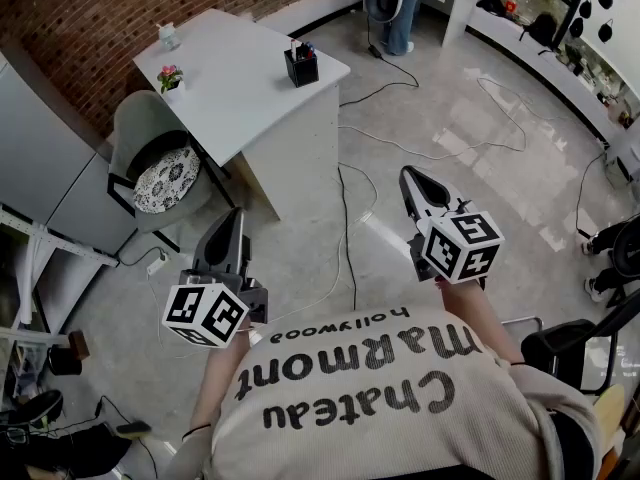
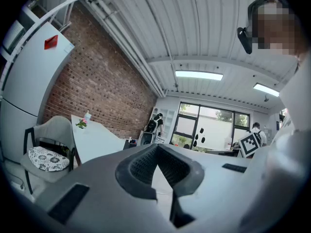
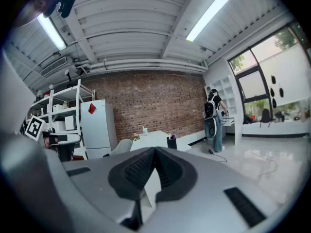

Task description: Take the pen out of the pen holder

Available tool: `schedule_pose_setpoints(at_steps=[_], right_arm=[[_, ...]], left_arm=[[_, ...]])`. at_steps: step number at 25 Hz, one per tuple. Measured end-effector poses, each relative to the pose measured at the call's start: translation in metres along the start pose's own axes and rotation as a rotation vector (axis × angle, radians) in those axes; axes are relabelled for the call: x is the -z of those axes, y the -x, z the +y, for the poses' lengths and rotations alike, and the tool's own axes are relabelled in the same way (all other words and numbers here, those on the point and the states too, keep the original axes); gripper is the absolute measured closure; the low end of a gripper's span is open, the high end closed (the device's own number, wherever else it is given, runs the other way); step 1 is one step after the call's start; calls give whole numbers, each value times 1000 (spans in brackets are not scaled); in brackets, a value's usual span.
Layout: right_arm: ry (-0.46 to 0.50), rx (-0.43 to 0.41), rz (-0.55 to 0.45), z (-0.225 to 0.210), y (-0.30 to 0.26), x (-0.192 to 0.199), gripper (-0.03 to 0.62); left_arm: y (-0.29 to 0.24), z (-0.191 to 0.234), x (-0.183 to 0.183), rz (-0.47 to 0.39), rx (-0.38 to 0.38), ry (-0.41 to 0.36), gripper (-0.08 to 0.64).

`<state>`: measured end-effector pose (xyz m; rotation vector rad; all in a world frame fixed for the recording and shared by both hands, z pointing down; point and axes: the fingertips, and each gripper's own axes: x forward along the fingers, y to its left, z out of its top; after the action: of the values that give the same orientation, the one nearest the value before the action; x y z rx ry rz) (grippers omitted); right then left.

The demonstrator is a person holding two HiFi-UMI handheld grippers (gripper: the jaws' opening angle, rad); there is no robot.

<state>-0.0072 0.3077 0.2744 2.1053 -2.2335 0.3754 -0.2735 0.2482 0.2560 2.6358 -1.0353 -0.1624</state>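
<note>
The pen holder (image 1: pixel 301 67) is a small black square box with a few pens (image 1: pixel 298 48) poking up, too small to tell apart. It stands near the corner of the table (image 1: pixel 230 93), at 12 o'clock from the person, well apart from both grippers. On the smooth white top, a potted flower (image 1: pixel 171 78) sits at 9 o'clock from it and a clear bottle (image 1: pixel 168 36) at 10 o'clock. A grey shell chair (image 1: pixel 135 128) with a patterned round cushion (image 1: pixel 165 178) stands at the table's 7 o'clock. A black cable (image 1: pixel 345 223) trails across the glossy floor (image 1: pixel 480 198) between. The left gripper (image 1: pixel 233 218) and right gripper (image 1: pixel 410 176) are both clenched on nothing.

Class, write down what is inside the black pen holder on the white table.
Pen tops stick up from the pen holder; its walls hide everything lower down.
</note>
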Motion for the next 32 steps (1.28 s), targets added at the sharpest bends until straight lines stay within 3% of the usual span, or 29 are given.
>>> schedule_pose_setpoints(at_steps=[11,17,20,32], right_arm=[[-18,13,14,-19,-28,6,589],[-69,-41,28,-44,-78,1,589],[-77,-71,37,-60,-109,-8,589],[-35,-190,14,-125,-208,-62,589]], left_arm=[[-38,15,1,-2,21,7,560],[-80,31,0,-12,-9,45,560],[-108,36,-6,-21,-21,28,560],[-208,47,-22,-60,-106,38,560]])
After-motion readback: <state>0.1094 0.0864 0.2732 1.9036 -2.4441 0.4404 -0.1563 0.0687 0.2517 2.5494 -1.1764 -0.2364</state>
